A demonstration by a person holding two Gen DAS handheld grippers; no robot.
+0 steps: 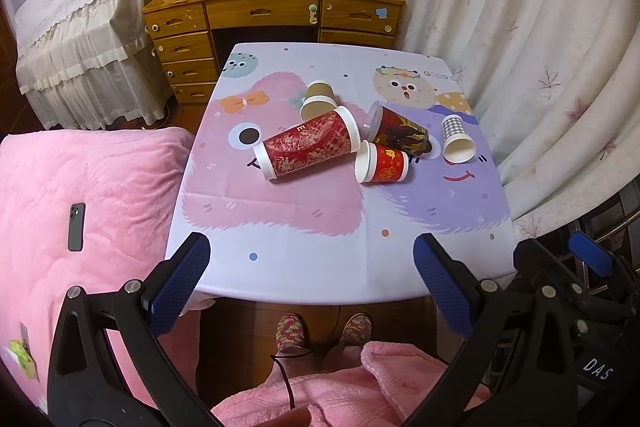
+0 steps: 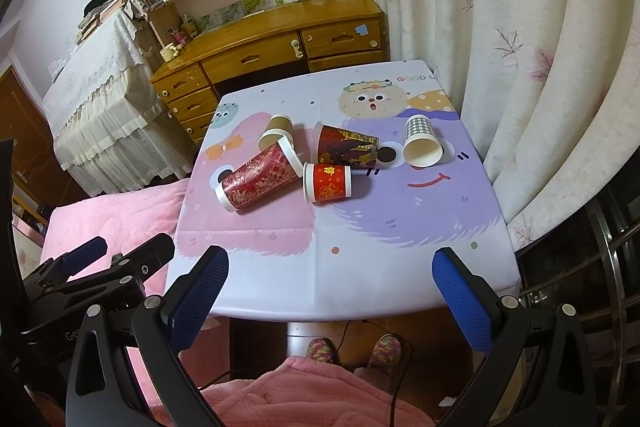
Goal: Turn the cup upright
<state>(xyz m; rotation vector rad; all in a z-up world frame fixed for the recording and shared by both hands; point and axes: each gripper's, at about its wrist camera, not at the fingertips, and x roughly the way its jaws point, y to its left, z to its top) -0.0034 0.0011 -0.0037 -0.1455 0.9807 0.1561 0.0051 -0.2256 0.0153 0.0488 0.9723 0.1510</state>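
Both your left hand-held gripper and right hand-held gripper are spread wide and empty, low in frame at the near edge of the surface. The cups lie tipped in a cluster mid-frame. The small red cup looks light, thin-walled paper, easily crushed; pinch gently across its body, near the stiffer rolled rim.

Five cups on sides mid-worktop, clustered. Right hand-held gripper over near edge, jaws wide apart, empty.
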